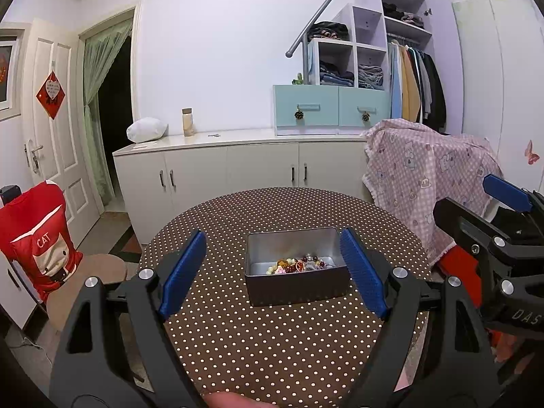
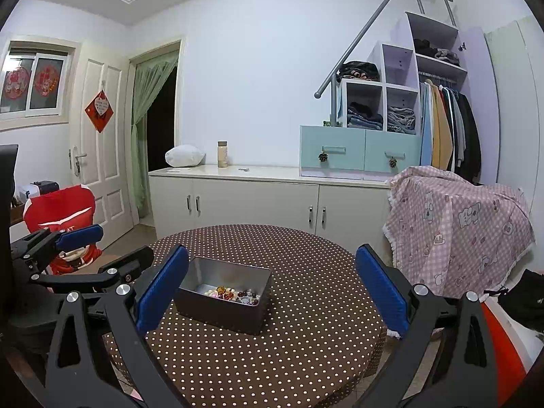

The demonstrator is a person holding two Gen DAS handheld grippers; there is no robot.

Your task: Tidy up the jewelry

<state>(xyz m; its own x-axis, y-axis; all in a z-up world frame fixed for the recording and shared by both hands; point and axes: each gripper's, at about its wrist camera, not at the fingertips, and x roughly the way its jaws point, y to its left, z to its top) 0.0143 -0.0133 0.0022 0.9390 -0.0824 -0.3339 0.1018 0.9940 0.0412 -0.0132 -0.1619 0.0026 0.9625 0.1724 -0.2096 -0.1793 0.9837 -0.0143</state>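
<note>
Both grippers, left gripper (image 1: 272, 272) and right gripper (image 2: 272, 292), spread wide, empty. Jewelry (image 1: 299, 264) heaped inside tin (image 1: 295, 285) mid-surface (image 1: 272, 340). Best approached from above, pinching one strand.

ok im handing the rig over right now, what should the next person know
Left tool: open, empty, held above the table, aimed at the tin.
Right tool: open, empty, the tin left of its centre.
Metal tin: lidless, on the round polka-dot table.
Jewelry: a mixed heap of beads and bracelets, all inside the tin.
Done: no piece shows outside the tin.
Left: probably sorting the heap; no other container is in view.
</note>
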